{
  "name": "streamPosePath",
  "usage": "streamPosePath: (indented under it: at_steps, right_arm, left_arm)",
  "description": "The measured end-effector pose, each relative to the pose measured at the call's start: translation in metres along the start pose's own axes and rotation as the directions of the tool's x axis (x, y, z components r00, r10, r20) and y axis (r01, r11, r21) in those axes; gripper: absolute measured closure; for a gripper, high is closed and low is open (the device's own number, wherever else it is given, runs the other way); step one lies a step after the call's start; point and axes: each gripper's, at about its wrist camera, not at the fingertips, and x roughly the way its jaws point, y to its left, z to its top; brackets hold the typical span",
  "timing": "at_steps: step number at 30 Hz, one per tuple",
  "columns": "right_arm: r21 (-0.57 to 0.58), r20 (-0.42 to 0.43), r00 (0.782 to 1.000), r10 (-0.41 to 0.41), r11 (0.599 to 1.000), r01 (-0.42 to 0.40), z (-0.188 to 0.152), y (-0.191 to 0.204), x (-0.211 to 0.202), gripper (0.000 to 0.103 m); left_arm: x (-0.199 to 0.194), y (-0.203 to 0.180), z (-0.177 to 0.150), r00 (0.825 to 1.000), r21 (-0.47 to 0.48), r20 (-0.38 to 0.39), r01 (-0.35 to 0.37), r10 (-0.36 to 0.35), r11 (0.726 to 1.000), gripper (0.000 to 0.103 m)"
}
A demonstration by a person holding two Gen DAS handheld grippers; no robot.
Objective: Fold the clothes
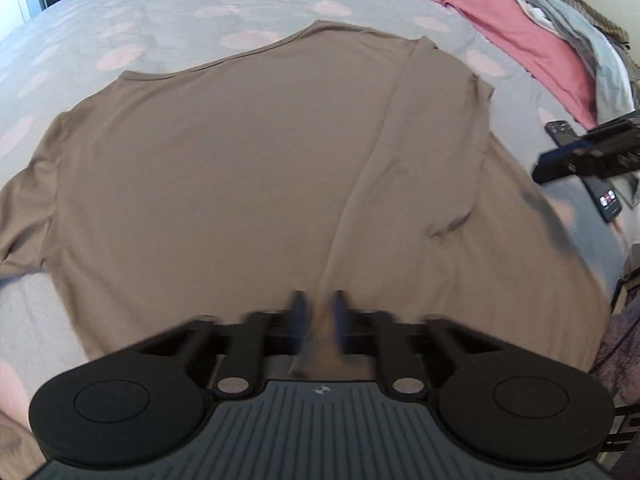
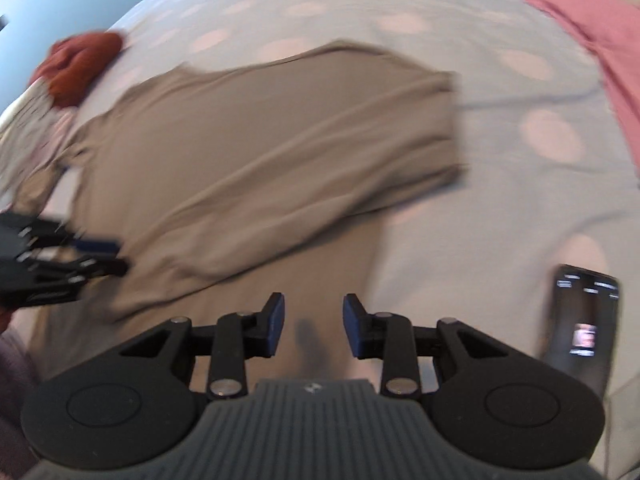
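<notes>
The left gripper (image 1: 318, 312) has its jaws nearly together, with a ridge of taupe cloth rising between them; they appear clamped on the hem of the shirt (image 1: 240, 168), though motion blur leaves the contact uncertain. The right gripper (image 2: 314, 326) has its jaws apart and empty, hovering over the near edge of the same shirt.

The shirt lies flat on the bed (image 1: 160, 12), directly ahead of both grippers. Its long axis runs away from the left gripper: hem nearest, neckline at the far end. One sleeve reaches out to the left. The right side is already folded inward, leaving a long crease that runs from the hem toward the neckline.

The left gripper is judged the nearer to the hem's middle; the right gripper sits near the folded side. The next fold likely depends on both grippers taking the hem and carrying it toward the neckline.

A phone (image 2: 584, 324) rests on the bed just right of the right gripper, apart from the shirt.
</notes>
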Motion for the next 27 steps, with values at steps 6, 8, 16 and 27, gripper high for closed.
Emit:
streamPosePath:
  at_steps: [6,8,16,27]
  right_arm:
    - [0.044,0.089,0.993,-0.077,0.996,0.073,0.007,-0.032,0.003,0.067]
    - [0.043,0.108,0.990,-0.088,0.996,0.084,0.011,-0.036,0.005,0.067]
    - [-0.001,0.161,0.982,-0.094,0.995,0.095,0.022,-0.035,0.020,0.066]
    - [-0.082,0.177,0.968,-0.176,0.978,0.193,0.042,-0.014,0.050,0.065]
  left_arm:
    - [-0.039,0.023,0.018,0.986,-0.184,0.132,0.127,-0.103,0.975,0.103]
    - [-0.062,0.035,0.025,0.972,-0.232,0.214,0.150,-0.100,0.961,0.103]
    - [-0.130,0.072,0.038,0.884,-0.351,0.450,0.303,-0.124,0.886,0.103]
    - [-0.170,0.089,0.050,0.709,-0.346,0.654,0.591,-0.264,0.729,0.103]
